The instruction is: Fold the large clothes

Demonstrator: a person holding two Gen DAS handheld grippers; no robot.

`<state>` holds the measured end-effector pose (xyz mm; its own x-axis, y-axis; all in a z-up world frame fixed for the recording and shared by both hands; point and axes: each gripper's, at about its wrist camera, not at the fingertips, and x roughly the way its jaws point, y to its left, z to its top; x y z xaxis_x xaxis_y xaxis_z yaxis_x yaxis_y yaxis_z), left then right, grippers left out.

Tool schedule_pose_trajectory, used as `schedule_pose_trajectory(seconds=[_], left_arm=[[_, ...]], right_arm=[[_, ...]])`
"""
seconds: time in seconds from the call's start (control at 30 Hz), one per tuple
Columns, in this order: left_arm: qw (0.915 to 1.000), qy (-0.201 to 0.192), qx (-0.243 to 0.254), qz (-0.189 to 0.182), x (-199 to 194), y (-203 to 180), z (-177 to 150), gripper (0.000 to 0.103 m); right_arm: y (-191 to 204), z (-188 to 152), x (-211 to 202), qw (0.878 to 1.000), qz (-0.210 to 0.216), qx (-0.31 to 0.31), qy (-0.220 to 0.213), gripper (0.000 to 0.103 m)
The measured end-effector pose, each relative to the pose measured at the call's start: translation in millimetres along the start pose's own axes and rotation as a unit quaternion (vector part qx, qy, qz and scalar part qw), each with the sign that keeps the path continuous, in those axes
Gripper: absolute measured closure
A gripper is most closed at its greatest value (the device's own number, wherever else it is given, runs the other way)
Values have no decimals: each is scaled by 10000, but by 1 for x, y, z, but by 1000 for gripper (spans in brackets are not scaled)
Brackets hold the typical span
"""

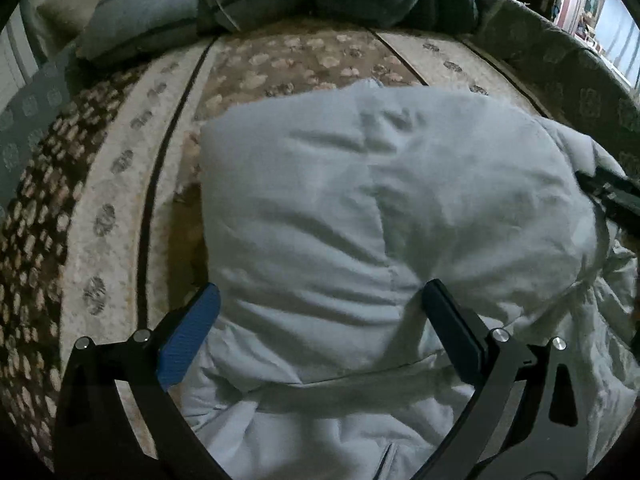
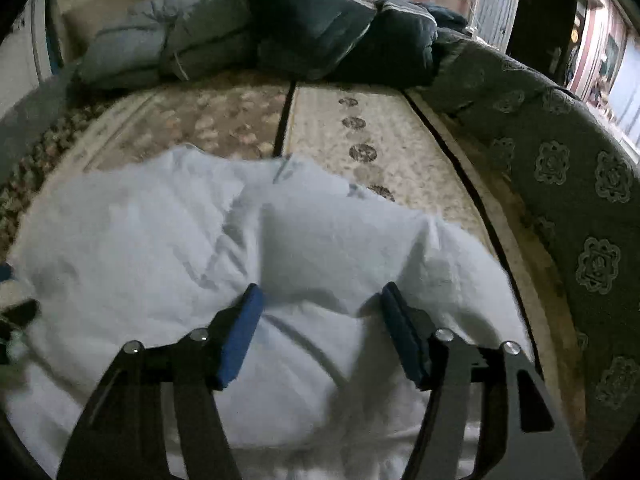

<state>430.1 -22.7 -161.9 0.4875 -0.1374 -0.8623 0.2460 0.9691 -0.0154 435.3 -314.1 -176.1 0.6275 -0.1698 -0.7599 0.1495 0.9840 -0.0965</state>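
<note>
Garment (image 1: 360, 208), pale, puffy, folded on carpet (image 1: 112, 200); left tongs (image 1: 320, 292) and right tongs (image 2: 320, 296) apart, straddling it.

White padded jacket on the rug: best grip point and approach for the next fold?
Judging from the wrist views, take the white padded jacket at its far folded edge, coming from above with the claw wide. The bulk is puffy and rounded there, and the edge sits clear on the patterned rug.

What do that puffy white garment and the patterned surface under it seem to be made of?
The white garment looks like a padded, quilted coat with a soft matte shell: it puffs up and creases along stitched seams. The surface beneath looks like a woven or short-pile patterned rug, matte with flower motifs; the blur leaves the weave uncertain.
</note>
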Motion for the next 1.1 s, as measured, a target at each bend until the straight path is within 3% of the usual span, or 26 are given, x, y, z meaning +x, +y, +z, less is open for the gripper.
schedule_pose_trajectory(seconds=[0.17, 0.23, 0.33, 0.47, 0.63, 0.73, 0.9, 1.07, 1.1], left_arm=[[9997, 84, -134, -202, 7, 4, -1, 3], [9998, 86, -111, -141, 9, 1, -2, 3], [9999, 79, -34, -101, 10, -4, -2, 3], [9999, 9, 116, 87, 5, -10, -2, 3], [9997, -35, 136, 191, 2, -8, 2, 3], [9997, -90, 52, 212, -5, -2, -1, 3], [9998, -99, 30, 181, -6, -2, 0, 3], [9998, -96, 64, 180, -6, -1, -1, 3], [9998, -101, 62, 167, -6, -2, 0, 3]], right_arm=[[-53, -13, -2, 9972, -202, 718, -53, 39], [-81, -23, 1, 9931, -590, 1013, 71, 39], [-123, -45, 5, 9829, -163, 1805, 311, 32], [-104, -26, -9, 9912, -885, 944, 284, 32], [-120, -3, -12, 9797, -1486, 1297, 347, 34], [-103, 18, -25, 9863, -883, 1390, 80, 34], [-8, 53, -21, 9996, -61, 264, -55, 33], [38, 53, 13, 9994, -76, -279, 213, 32], [38, 50, 17, 9992, -129, -308, 209, 26]])
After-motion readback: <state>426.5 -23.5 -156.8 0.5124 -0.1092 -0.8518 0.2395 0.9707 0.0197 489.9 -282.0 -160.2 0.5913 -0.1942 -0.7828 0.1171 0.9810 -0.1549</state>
